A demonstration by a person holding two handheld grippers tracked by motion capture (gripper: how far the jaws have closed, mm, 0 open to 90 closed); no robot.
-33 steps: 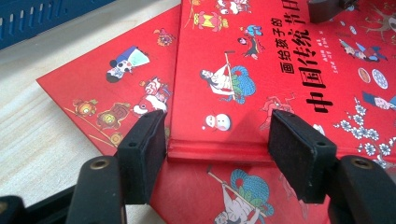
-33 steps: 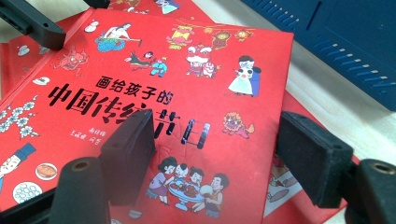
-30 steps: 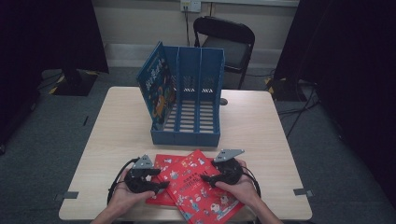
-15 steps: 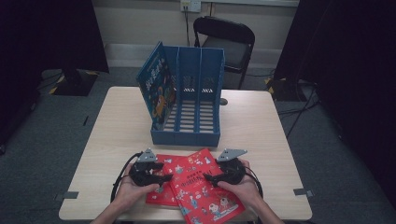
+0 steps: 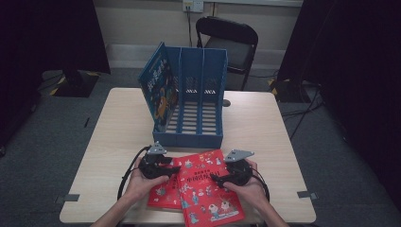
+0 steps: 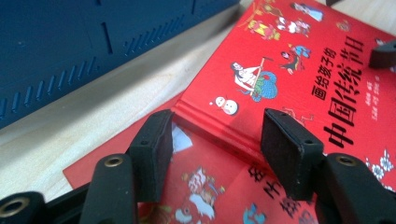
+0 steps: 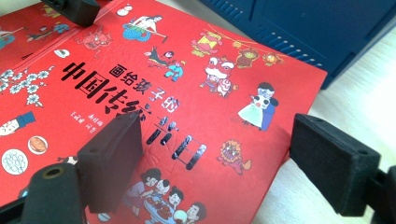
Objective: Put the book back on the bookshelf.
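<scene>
Table point(image 5: 118, 137) | top book point(image 5: 208, 189) lies on lower book point(image 5: 161, 196) before rack point(image 5: 191, 106) | left gripper point(image 5: 174, 169) closing astride its spine, not pinching | right gripper point(image 5: 215, 178) opening, spread over its edge

Both forearms reach in side by side (palms low), the left gripper point(image 5: 174, 169) with jaws just closing yet still parted, the right gripper point(image 5: 213, 178) with jaws just opening wide.
</scene>
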